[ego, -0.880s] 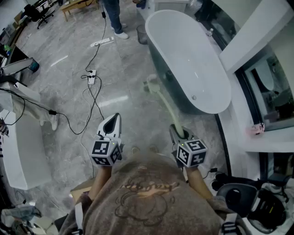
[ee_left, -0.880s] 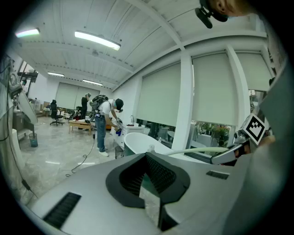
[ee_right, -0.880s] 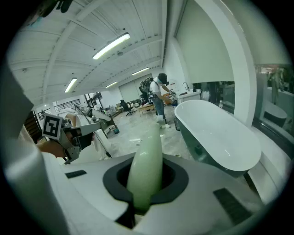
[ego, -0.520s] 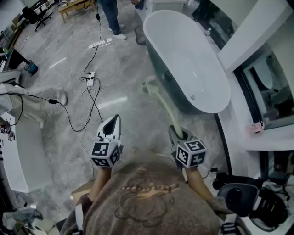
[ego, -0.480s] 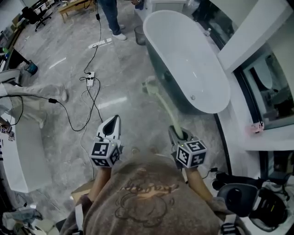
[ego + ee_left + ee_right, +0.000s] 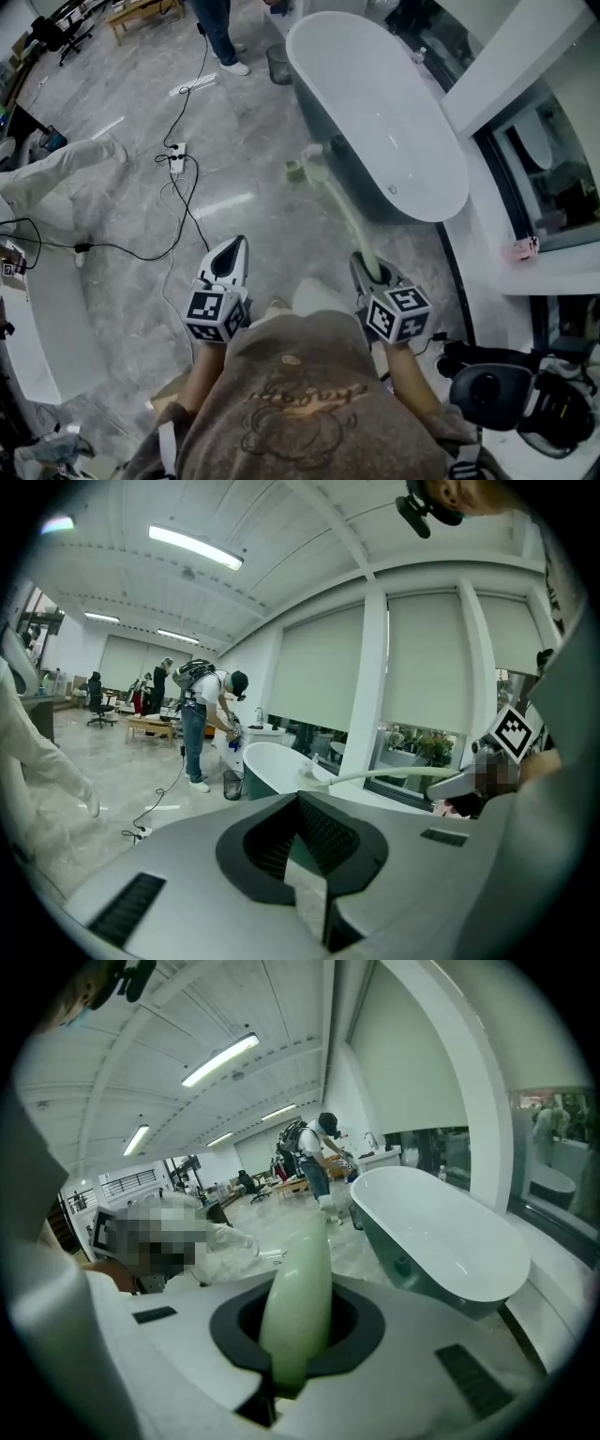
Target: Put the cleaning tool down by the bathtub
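The white bathtub [image 6: 375, 103] with a dark outer wall stands ahead on the right, also in the right gripper view [image 6: 441, 1241] and the left gripper view [image 6: 267, 766]. The cleaning tool [image 6: 339, 214] is a long pale green handle with a small head [image 6: 305, 169] hanging over the floor close to the tub's side. My right gripper [image 6: 367, 265] is shut on the handle's near end [image 6: 300, 1288]. My left gripper [image 6: 234, 246] hovers over the floor to the left, shut and holding nothing [image 6: 305, 869].
Black cables and a power strip [image 6: 176, 155] lie on the grey marble floor ahead left. A person in white [image 6: 56, 169] is at the left, another stands by the tub's far end [image 6: 214, 28] near a small bin [image 6: 277, 64]. Black gear [image 6: 497, 394] sits lower right.
The right gripper and the tool have shifted slightly to the right, nearer the tub. The person in white at the left has moved. The left gripper has stayed where it was.
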Demonstrator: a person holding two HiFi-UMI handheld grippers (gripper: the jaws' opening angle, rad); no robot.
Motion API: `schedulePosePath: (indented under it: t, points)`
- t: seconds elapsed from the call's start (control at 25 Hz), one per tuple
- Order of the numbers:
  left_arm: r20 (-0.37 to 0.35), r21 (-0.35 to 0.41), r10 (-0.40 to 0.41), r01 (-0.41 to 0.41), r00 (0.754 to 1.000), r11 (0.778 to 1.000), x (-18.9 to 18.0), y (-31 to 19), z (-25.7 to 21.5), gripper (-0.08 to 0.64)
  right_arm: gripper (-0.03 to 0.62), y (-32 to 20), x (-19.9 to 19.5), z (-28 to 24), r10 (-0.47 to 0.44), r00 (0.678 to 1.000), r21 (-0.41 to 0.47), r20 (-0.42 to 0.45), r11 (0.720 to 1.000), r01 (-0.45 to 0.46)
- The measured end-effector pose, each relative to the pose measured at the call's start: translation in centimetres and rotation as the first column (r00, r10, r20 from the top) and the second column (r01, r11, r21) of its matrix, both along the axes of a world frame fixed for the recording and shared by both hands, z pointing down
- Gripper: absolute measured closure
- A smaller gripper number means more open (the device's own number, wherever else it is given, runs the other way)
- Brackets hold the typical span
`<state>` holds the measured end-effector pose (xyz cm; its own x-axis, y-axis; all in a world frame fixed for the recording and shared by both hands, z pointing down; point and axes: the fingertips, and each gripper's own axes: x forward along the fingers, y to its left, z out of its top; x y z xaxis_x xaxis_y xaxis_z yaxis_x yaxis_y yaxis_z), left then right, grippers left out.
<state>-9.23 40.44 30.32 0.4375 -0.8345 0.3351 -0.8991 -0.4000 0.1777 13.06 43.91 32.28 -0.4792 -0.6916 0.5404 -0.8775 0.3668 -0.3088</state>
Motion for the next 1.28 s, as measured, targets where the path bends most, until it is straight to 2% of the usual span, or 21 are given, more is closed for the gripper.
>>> schedulePosePath:
  t: [0.28, 0.6, 0.96, 1.28]
  points:
    - [-0.003, 0.013, 0.01, -0.01, 1.0, 1.0, -0.7, -2.3, 1.1, 0.56, 0.574, -2.4, -1.5, 0.8, 0.006, 1.0, 0.016, 0.005, 1.0, -0.006]
    - [-0.001, 0.014, 0.011, -0.011, 1.0, 1.0, -1.4, -8.3, 1.5, 0.56, 0.574, -8.8, -2.4, 2.2, 0.014, 1.0, 0.008, 0.01, 1.0, -0.014]
    - [0.015, 0.004, 0.018, -0.018, 1.0, 1.0, -0.5, -17.7, 1.7, 0.559, 0.574, -18.5, -2.4, 2.7, -0.024, 1.0, -0.031, -0.002, 0.999, 0.024]
    - [0.028, -0.015, -0.004, 0.004, 1.0, 1.0, 1.8, -27.7, 1.6, 0.56, 0.574, -28.0, -0.4, 2.4, -0.074, 0.997, -0.056, -0.004, 0.996, 0.073]
